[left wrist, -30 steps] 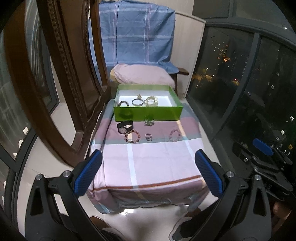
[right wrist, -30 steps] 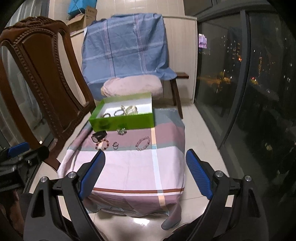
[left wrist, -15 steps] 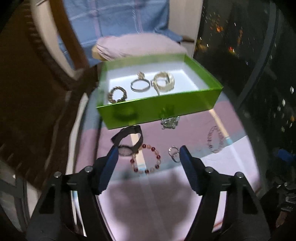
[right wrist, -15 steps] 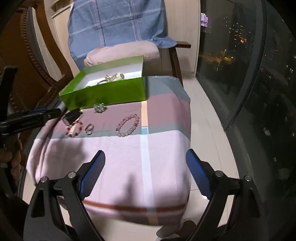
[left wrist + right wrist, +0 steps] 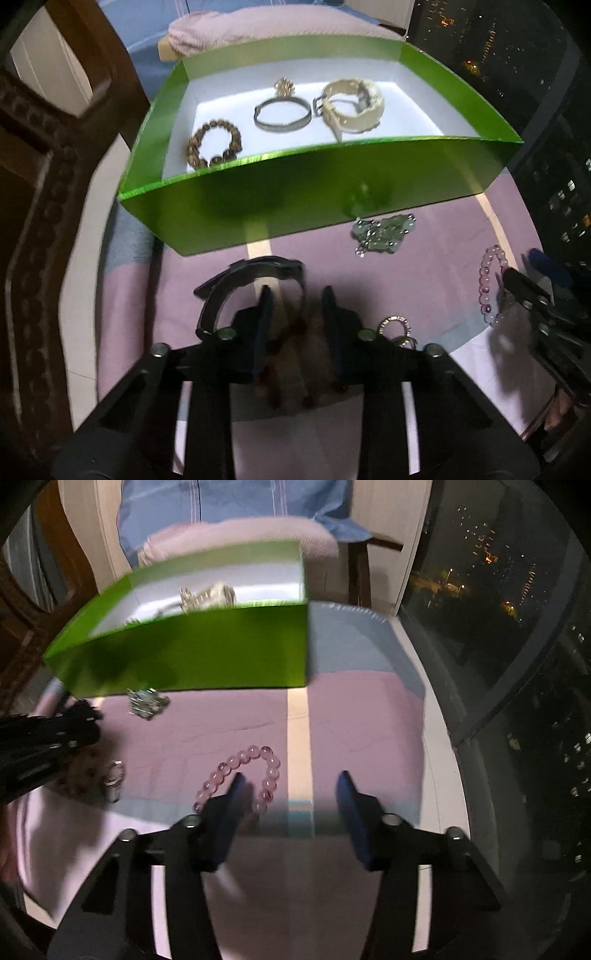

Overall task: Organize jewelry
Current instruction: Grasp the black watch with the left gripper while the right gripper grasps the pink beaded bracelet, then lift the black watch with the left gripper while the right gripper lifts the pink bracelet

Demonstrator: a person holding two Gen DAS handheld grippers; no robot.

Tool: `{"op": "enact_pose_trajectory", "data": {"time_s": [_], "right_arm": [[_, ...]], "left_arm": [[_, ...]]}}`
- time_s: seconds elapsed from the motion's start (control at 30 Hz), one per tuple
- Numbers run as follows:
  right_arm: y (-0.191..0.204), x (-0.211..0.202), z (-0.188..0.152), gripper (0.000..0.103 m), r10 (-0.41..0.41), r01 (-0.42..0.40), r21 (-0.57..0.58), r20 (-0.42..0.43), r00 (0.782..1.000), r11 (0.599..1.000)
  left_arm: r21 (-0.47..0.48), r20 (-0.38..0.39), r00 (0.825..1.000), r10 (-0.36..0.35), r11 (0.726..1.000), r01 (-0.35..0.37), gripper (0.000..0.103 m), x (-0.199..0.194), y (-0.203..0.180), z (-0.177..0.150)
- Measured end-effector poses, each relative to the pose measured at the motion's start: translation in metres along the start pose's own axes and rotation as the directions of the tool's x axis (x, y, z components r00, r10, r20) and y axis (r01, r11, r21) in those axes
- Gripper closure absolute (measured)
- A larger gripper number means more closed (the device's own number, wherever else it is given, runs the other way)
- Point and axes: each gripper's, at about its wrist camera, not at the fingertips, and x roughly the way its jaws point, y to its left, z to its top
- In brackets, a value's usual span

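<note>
Both wrist cameras look steeply down, close over the pink-and-blue checked cloth (image 5: 436,280) on the worktop. The left view faces the shiny green open cardboard box (image 5: 280,192) squarely; the right view sits further right, sharing the box (image 5: 207,653) and the pink translucent bead bracelet (image 5: 240,771).

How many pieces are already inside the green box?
4, in the left wrist view: brown bead bracelet front left, silver bangle in the middle, gold ornament behind it, cream strap on the right. The front wall may hide more.
</note>
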Motion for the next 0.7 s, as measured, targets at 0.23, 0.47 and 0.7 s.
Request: {"op": "enact_pose_trajectory", "data": {"time_s": [0.23, 0.47, 0.7], "right_arm": [[0.011, -0.006, 0.004, 0.096, 0.037, -0.036, -0.039, 0.029, 0.999, 0.999], [-0.006, -0.100, -0.007, 0.096, 0.164, -0.167, -0.007, 0.211, 0.964, 0.986], [-0.016, -0.207, -0.040, 0.096, 0.233, -0.238, -0.031, 0.349, 0.908, 0.971]], "left_arm": [[-0.042, 0.079, 0.996, -0.050, 0.998, 0.053, 0.101, -0.025, 0.013, -0.002], [-0.072, 0.311, 0.936, -0.164, 0.978, 0.195, 0.101, -0.157, 0.020, -0.031], [-0.061, 0.443, 0.871, -0.214, 0.962, 0.267, 0.101, -0.258, 0.005, -0.084]]}}
